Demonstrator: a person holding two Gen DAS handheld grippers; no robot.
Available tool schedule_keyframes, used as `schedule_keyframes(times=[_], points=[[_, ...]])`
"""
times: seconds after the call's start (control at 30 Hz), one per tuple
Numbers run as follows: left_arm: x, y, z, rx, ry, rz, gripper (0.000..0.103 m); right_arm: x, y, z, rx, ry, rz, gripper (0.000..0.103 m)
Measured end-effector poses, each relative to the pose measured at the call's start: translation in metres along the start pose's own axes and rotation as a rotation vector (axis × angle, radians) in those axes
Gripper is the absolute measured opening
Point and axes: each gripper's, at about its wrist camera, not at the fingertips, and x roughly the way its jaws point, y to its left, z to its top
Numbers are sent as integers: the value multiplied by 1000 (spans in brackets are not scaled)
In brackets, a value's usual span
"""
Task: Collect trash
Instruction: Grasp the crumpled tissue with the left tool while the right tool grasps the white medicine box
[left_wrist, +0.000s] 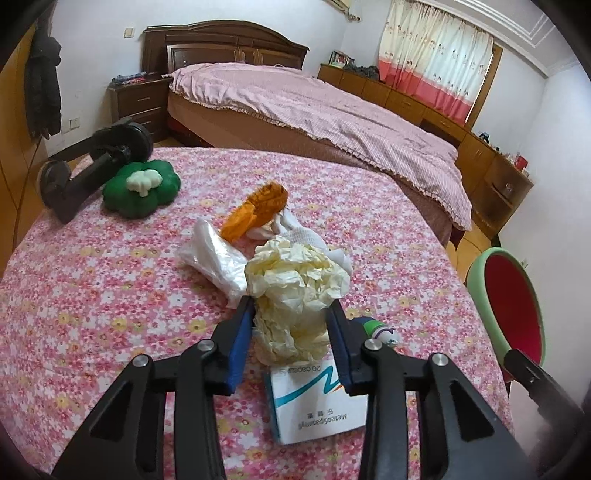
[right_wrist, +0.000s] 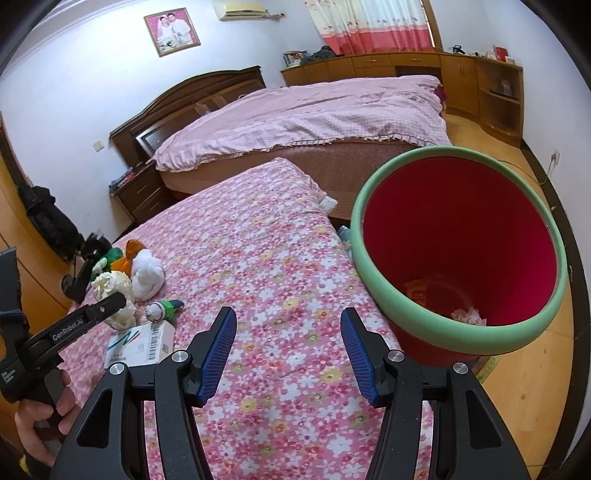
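We see the tabletop (left_wrist: 110, 295) under its pink flowered cloth, and just beside its edge the red bin (right_wrist: 461, 240) with a green rim, some scraps already lying at the bottom. Among the litter, the crumpled yellowish paper (left_wrist: 295, 280) is the biggest wad; our left gripper (left_wrist: 291, 325) has its jaws half-closed with both pads pressed against the wad's sides. Our right gripper (right_wrist: 288, 332) hangs over bare cloth near the bin, jaws about halfway apart and holding nothing.

We judge the grip could slip, since loose paper crushes and gives way. Lifting might also drag the clear plastic wrap (left_wrist: 214, 258) or nudge the small box (left_wrist: 317, 406) touching the wad.

The box reads "20 capsul…" and "Meteospasmyl", upside down; the left gripper's arm reads "GenRobot.AI".
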Motion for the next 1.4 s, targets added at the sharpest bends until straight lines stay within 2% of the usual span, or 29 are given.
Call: schedule_keyframes(times=[0.33, 0.37, 0.43, 0.7, 0.9, 0.97, 1.1, 1.4], points=[[-31, 29, -2, -21, -41, 58, 39, 4, 31, -6, -52, 32, 56, 60], [-34, 33, -3, -24, -43, 67, 39, 5, 35, -7, -57, 38, 62, 61], [-39, 42, -5, -32, -44, 87, 39, 8, 43, -9, -63, 50, 78, 71], [-52, 84, -17, -94, -42, 141, 39, 18, 76, -18, -104, 84, 119, 80], [-57, 106, -25, -142, -41, 147, 39, 31, 100, -28, -131, 128, 162, 85], [-58, 112, -27, -154, -43, 150, 39, 37, 108, -31, -141, 140, 160, 87], [-59, 123, -30, -177, -48, 151, 39, 44, 119, -37, -156, 155, 163, 103], [-58, 135, -37, -212, -42, 129, 39, 67, 153, -48, -245, 198, 107, 103]])
